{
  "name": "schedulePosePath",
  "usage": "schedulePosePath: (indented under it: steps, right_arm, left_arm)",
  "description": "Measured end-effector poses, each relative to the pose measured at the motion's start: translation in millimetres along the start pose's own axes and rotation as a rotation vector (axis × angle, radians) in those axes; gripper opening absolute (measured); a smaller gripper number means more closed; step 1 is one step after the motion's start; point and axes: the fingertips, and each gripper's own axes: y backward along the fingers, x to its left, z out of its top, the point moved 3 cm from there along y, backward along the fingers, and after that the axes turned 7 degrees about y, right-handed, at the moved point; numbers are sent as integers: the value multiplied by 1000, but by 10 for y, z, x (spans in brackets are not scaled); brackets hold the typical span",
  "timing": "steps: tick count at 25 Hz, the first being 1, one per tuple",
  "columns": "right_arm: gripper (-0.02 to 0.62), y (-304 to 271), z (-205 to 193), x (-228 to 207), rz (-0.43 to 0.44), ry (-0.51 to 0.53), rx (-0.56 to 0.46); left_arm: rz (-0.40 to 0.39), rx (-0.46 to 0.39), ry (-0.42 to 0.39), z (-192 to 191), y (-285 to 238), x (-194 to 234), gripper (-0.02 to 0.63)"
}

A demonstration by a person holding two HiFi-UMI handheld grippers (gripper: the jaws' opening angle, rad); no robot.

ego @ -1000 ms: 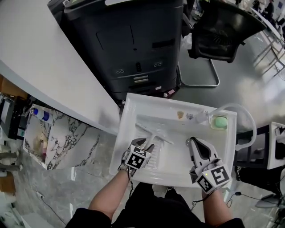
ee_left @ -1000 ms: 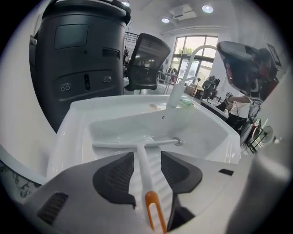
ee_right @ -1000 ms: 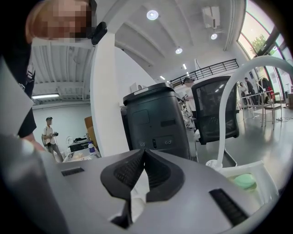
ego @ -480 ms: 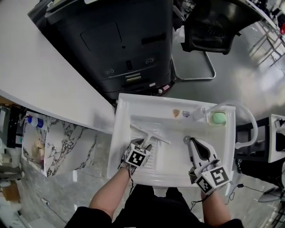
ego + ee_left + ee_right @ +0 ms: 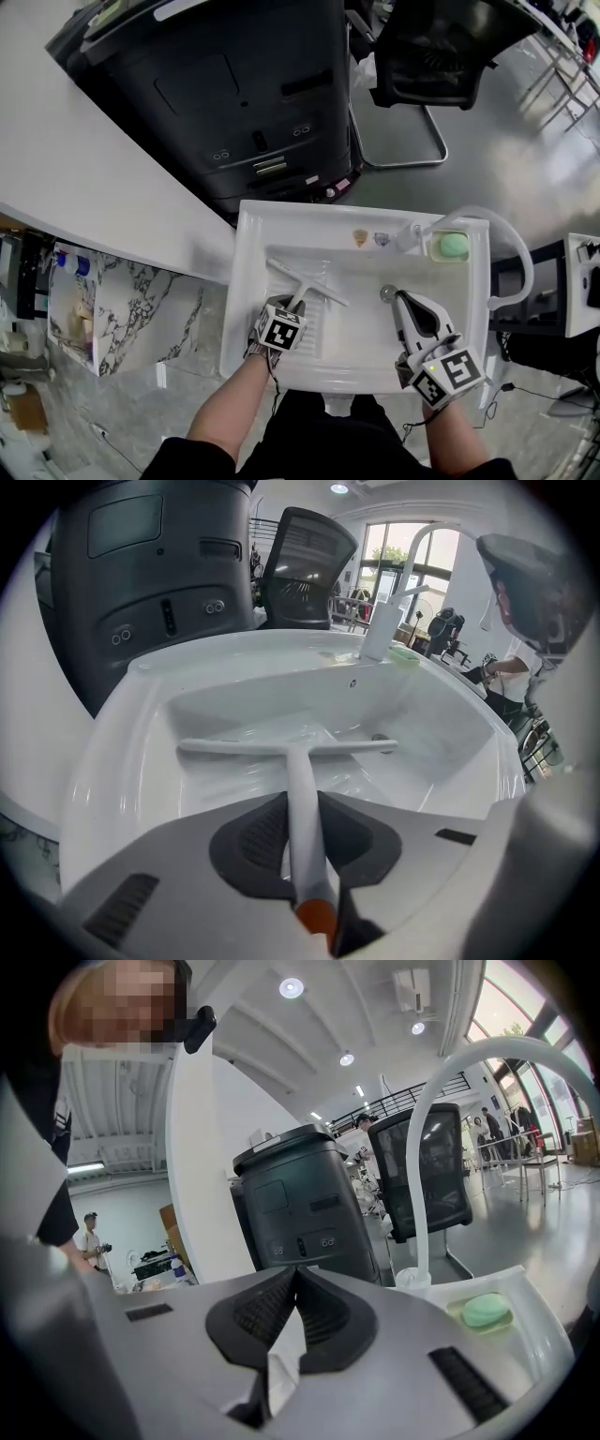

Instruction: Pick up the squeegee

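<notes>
So the left claw (image 5: 301,801) has just been closing, and it's now pinched on the handle of the squeegee (image 5: 290,749). The white handle is clamped right between the two dark pads (image 5: 251,836), and its orange end can be seen poking back toward the camera. Going by that, the grab itself can be called done, or close enough. From there the handle runs forward to the long blade, which looks to be lying flat across the bottom of the white sink (image 5: 120,726). So the lifting part hasn't been done yet, as far as can be judged. In the head view the same thing is seen: the left claw (image 5: 294,307) is down inside the sink (image 5: 246,281), with the T-shaped squeegee (image 5: 307,282) sticking out past it toward the back wall. The right claw (image 5: 296,1275) is pressed together with nothing gripped between its tips. It's parked over the right half of the basin, just beside the drain (image 5: 387,293) and well apart from the squeegee, so no part in the grab seems to be played by it. Further out, a green soap (image 5: 454,246) sits in the back corner and a white faucet (image 5: 513,251) arches over that side. What's left is basically just raising the squeegee clear of the basin without letting the handle slip through the pads.
</notes>
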Motion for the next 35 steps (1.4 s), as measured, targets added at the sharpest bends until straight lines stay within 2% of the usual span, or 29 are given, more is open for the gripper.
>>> schedulePosePath:
  steps: [6, 11, 14, 19, 26, 31, 35]
  right_arm:
    - [17, 46, 32, -51, 6, 1, -9]
    - [17, 120, 106, -60, 25, 6, -26]
    - [17, 176, 176, -47, 51, 14, -42]
    - [17, 309, 296, -26, 92, 37, -67]
    - [17, 541, 503, -10, 157, 85, -102]
    - [17, 723, 615, 69, 227, 124, -131]
    - [17, 794, 636, 250, 303, 155, -139]
  left_arm:
    - [10, -20, 10, 19, 41, -26, 75]
    - [13, -95, -5, 180, 270, -121, 75]
    - [21, -175, 4, 348, 520, -213, 75]
    - [28, -276, 89, 467, 939, -439, 74]
    - [67, -507, 140, 722, 1724, -730, 75]
    - [115, -663, 191, 700, 2367, -958, 74]
    - [168, -775, 228, 538, 2903, -1113, 74]
